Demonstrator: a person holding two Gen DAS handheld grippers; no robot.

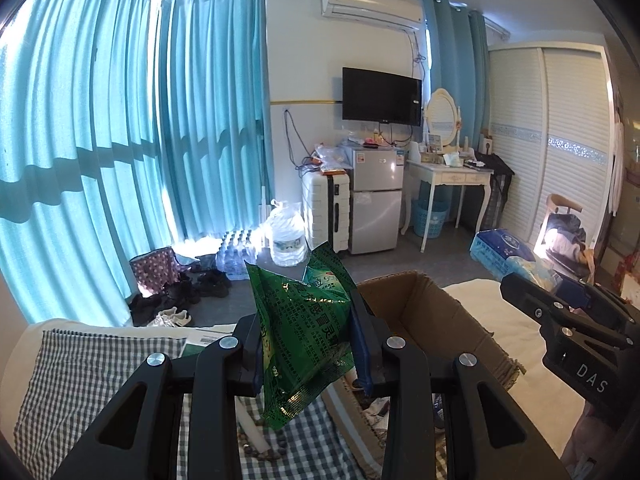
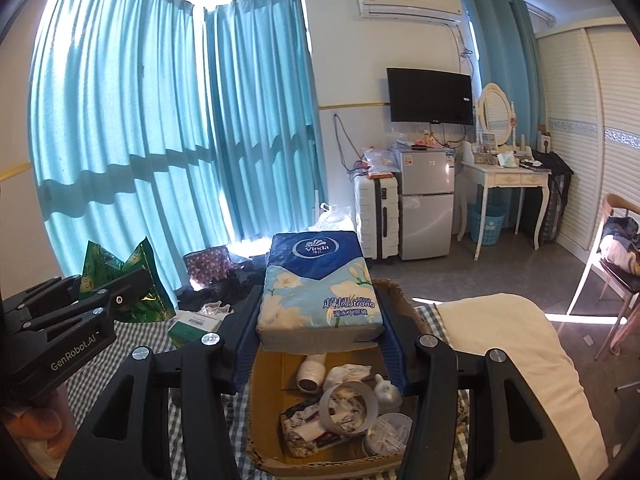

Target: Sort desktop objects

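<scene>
tissue pack point(image 2: 318, 288) hides far end of cardboard box point(image 2: 264, 384); fine print on green packet point(image 1: 304, 332) illegible.

We read "Vinda" and "Ultra Strong" on the blue-and-white soft tissue pack point(image 2: 318, 286); "GenRobot.AI" on the black left gripper point(image 2: 116, 300); "DAS" on the black right gripper point(image 1: 560, 300).
</scene>
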